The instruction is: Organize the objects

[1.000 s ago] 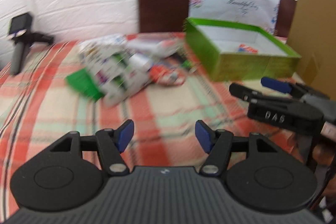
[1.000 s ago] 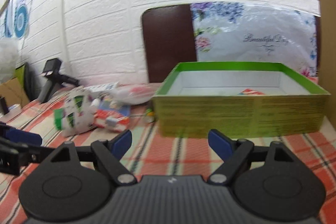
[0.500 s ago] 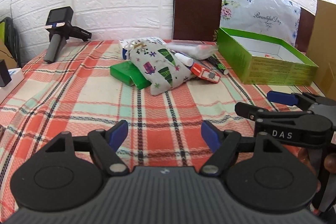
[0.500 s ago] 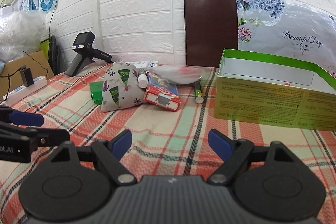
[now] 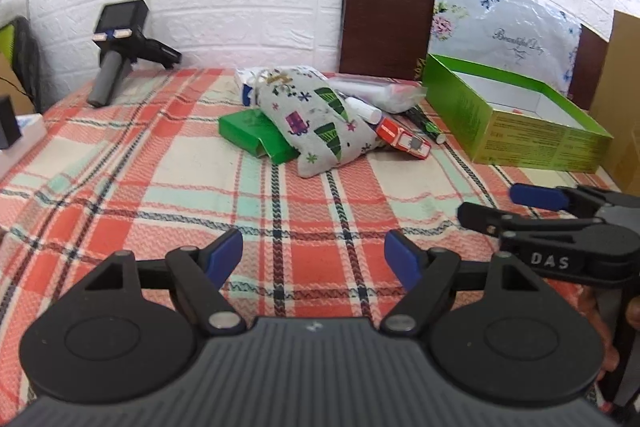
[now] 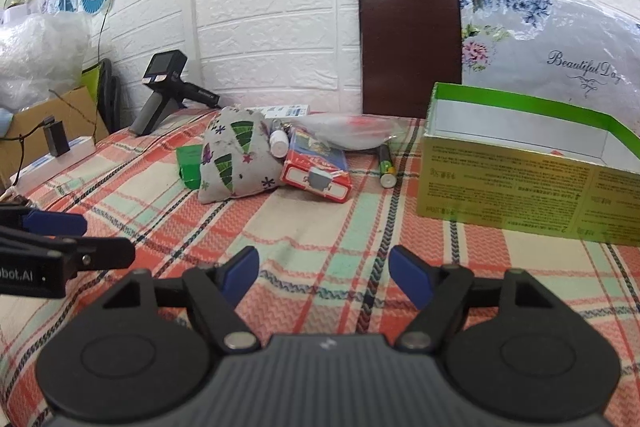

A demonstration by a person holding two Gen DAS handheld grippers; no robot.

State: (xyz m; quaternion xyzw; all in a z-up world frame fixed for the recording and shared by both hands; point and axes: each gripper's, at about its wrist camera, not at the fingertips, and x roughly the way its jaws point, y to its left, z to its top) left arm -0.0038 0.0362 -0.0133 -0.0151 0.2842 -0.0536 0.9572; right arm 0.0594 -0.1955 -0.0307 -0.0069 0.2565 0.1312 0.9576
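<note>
Battery [image 6: 386, 164] lengthwise toward camera, beside green box [image 6: 520, 183]

We see only part of the green carton [image 5: 256, 139]: the printed pouch [image 5: 316, 123] lies over its right end, and in the right wrist view just a sliver [image 6: 189, 165] shows left of the pouch. Behind the pouch, a white box [image 5: 246, 83] is mostly covered, its print too small for us to read. The clear plastic bag [image 6: 352, 131] behind the pouch blurs whatever it holds; we make out only red inside. Right of the pouch, the open green box [image 5: 520, 143] hides most of its floor behind its near wall, and the small red item [image 6: 558, 151] inside stays unidentifiable. The picture's right edge cuts that box off [image 6: 528, 195].
</note>
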